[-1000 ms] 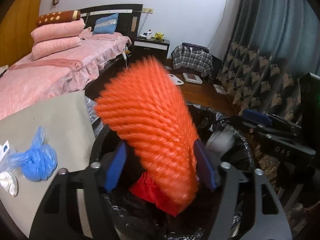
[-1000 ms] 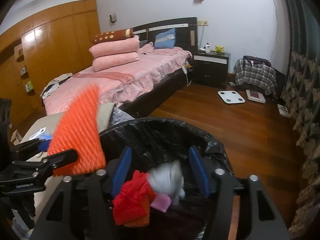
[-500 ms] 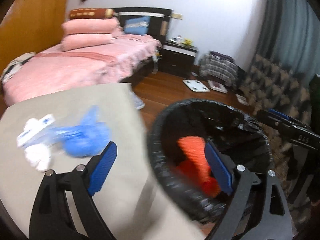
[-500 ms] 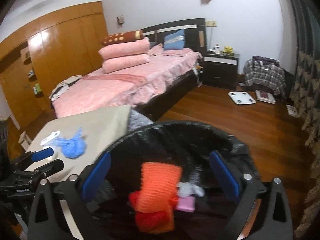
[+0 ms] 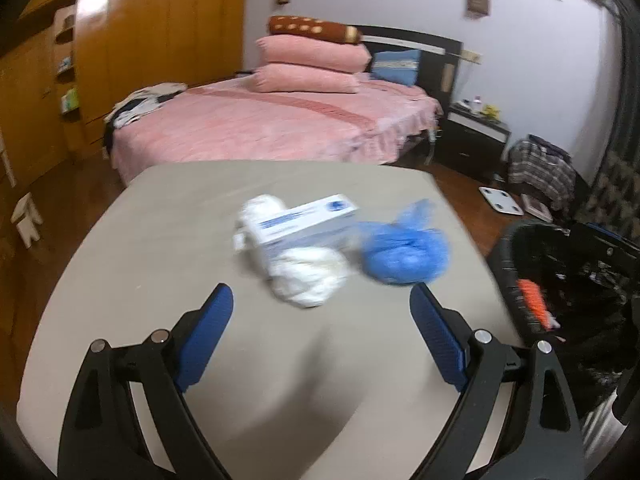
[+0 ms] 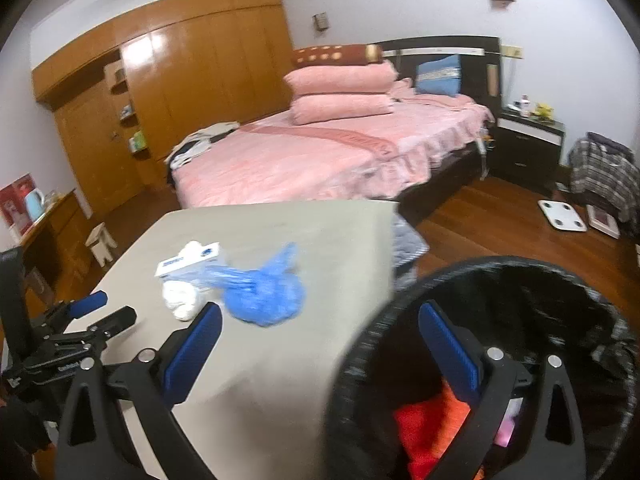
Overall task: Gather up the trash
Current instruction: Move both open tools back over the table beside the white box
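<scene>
On the grey desk [image 5: 168,240] lie three pieces of trash close together: a crumpled white wad [image 5: 304,276], a white-and-blue carton [image 5: 306,222] resting across the top of that wad, and a knotted blue plastic bag [image 5: 404,252] just beside them on the side nearer the bin. Beside the desk's edge stands a round bin lined with a black bag [image 6: 532,280], and inside it sit an orange ribbed piece [image 5: 534,306], something red [image 6: 416,428] and a bit of pink [image 6: 506,432]. Low over the near part of the desk, the left gripper [image 5: 322,312] points level toward the white wad and the carton, its jaws spread wide and holding nothing, the blue pads [image 5: 204,340] well apart on either side of the trash ahead. To its right, the right gripper [image 6: 320,332] hangs straddling the desk's edge and the bin's rim, its jaws likewise wide and bare, one pad over the desk near the blue bag and the other over the bin's mouth. Beyond the desk stands a pink bed [image 6: 320,160].
</scene>
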Demonstrator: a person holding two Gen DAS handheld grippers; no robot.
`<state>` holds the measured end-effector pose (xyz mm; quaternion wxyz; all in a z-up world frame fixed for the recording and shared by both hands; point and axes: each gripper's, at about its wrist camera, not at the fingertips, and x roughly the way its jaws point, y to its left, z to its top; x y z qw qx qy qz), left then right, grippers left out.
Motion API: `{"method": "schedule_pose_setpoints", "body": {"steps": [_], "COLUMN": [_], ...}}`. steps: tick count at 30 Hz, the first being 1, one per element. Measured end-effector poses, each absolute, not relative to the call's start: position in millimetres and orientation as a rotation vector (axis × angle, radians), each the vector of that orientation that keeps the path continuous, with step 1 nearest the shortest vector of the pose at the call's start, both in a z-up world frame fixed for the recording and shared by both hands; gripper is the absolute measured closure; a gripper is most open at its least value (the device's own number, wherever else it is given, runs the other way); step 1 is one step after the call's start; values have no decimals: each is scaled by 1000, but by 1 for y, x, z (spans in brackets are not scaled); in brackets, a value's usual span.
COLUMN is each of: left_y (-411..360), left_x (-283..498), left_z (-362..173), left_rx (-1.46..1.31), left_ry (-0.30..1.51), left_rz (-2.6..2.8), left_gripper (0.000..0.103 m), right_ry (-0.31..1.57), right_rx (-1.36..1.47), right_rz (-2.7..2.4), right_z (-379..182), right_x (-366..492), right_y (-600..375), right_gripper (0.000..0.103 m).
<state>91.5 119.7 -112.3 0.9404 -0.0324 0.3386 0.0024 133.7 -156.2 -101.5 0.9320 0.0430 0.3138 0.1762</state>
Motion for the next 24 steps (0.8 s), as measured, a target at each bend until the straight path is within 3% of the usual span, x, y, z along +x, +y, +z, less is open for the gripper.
{"method": "schedule_pose_setpoints", "body": {"steps": [12,24], "left_y": [169,167], "left_x": [105,137], "left_z": [-137,-156], "left_rx": [-103,-140], "left_ry": [743,777], "left_rz": [88,40], "left_gripper": [16,16], "right_ry": [740,837], "right_rx": [-23,-66], "right_rz": [398,346], "right_z": [-157,-192], "right_x": [165,183], "right_y": [-67,-60], "right_gripper": [6,6]}}
